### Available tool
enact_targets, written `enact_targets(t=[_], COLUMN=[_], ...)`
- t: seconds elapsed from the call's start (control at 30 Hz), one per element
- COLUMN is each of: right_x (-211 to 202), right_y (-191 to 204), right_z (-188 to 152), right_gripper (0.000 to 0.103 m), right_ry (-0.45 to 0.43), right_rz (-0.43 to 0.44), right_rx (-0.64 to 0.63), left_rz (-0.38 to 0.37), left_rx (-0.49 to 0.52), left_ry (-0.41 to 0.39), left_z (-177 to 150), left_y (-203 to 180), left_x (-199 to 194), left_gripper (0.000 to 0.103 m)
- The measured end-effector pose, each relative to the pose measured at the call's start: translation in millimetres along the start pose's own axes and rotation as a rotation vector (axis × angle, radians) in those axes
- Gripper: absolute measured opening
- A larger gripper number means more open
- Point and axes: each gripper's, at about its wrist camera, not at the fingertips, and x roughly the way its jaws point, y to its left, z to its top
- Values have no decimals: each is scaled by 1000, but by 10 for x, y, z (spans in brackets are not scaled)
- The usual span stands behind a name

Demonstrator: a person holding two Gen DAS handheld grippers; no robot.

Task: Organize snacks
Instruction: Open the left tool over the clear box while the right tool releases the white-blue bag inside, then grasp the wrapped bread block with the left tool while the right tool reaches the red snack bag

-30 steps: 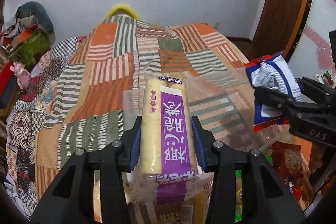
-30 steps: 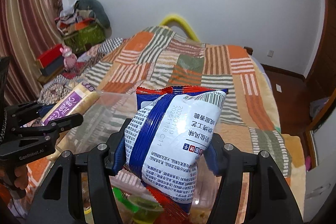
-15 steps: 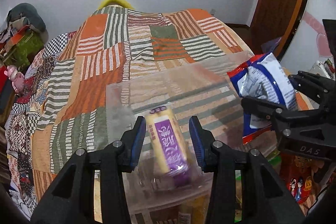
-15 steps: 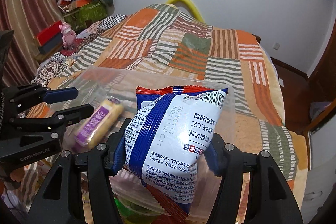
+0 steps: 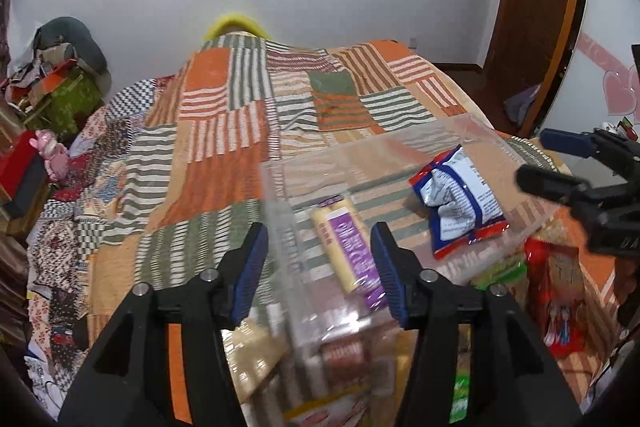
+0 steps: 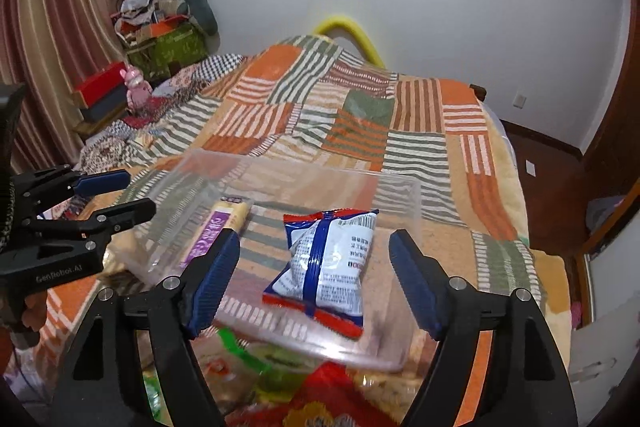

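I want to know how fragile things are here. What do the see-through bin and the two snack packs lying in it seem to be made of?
The bin looks like thin, clear, glossy rigid plastic: the quilt's stripes show through its walls. The blue-and-white pack seems a crinkly printed film pouch, puffed, with crimped red ends. The purple-labelled pack appears wrapped in clear, shiny film over something pale yellow; what that is cannot be told.

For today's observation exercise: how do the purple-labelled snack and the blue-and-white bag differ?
The purple snack is a long, slim, pale yellow bar; the bag is short, wide and puffy. The purple snack lies by the bin's left wall, the bag nearer the middle. Both lie loose inside the clear bin, gripped by neither tool.
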Motion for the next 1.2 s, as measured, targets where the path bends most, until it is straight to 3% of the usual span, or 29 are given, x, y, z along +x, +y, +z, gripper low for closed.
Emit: enact_targets(t=[0.3,0.53,0.6,0.7,0.97,1.2], right_x=[-345,-401,-382,-347,-234,-126], right_y=[-3,-56,-75,-118,-80,-11], right_z=[-246,-563,-649,-753,-866,-942], right_gripper=[81,86,92,101,102,103], right_ry=[-29,18,35,54,109,140], right_rz=[-36,-73,-81,-89,-94,-103], right_rx=[28,77,104,165,251,232], left_rz=[77,64,64,61,21,5], left_rx=[1,-31,-14,13,21,76], left_ry=[8,65,65,75,139,172], left_z=[-372,-695,-787,-898,-1010,-985], left_y=[468,760,775,779,766,658], left_x=[-434,-440,-426,-346,115,463], left_gripper=[70,79,82,87,88,90])
